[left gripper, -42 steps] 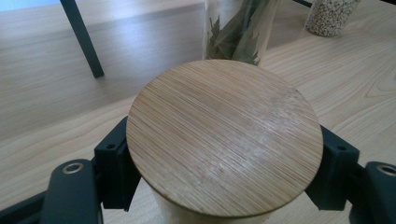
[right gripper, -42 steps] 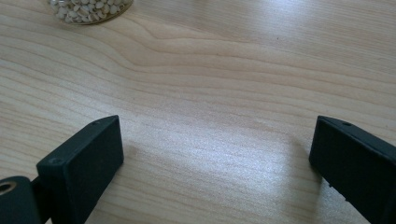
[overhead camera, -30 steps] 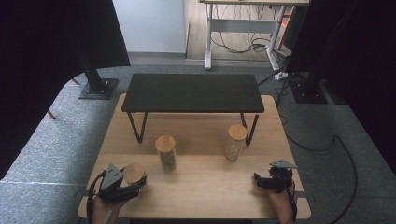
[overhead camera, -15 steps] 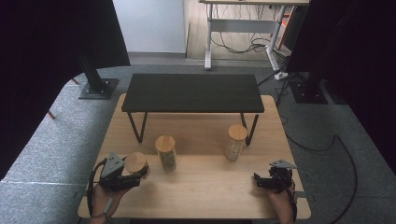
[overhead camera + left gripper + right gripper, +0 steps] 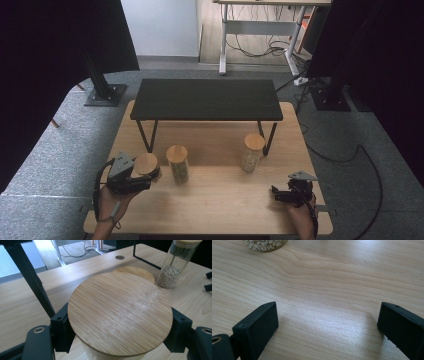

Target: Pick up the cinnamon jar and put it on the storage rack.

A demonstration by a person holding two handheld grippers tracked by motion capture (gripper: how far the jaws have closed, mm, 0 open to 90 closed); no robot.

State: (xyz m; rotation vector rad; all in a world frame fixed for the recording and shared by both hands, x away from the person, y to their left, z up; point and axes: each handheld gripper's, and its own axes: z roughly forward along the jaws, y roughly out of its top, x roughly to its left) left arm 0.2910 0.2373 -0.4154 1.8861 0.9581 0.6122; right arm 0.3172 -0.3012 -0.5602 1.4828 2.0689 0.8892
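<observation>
Shelf [image 5: 207, 99] behind; two jars [image 5: 178, 163] right of held jar [image 5: 146, 165].

I'm watching from high above the wooden table [image 5: 215, 200]; both gripper cameras skim it close, sharing the right-hand grain jar [image 5: 253, 152].

Bamboo lid [image 5: 120, 315] showing pale tan, fine straight striping (between the black left gripper [image 5: 131, 176] pads); table [image 5: 324, 277] beneath showing light wavy woodgrain; shelf [image 5: 207, 99] showing matte black.

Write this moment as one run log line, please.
left gripper: shut on round bamboo-lidded glass jar | right gripper: open, over light wooden table | two more jars standing
</observation>
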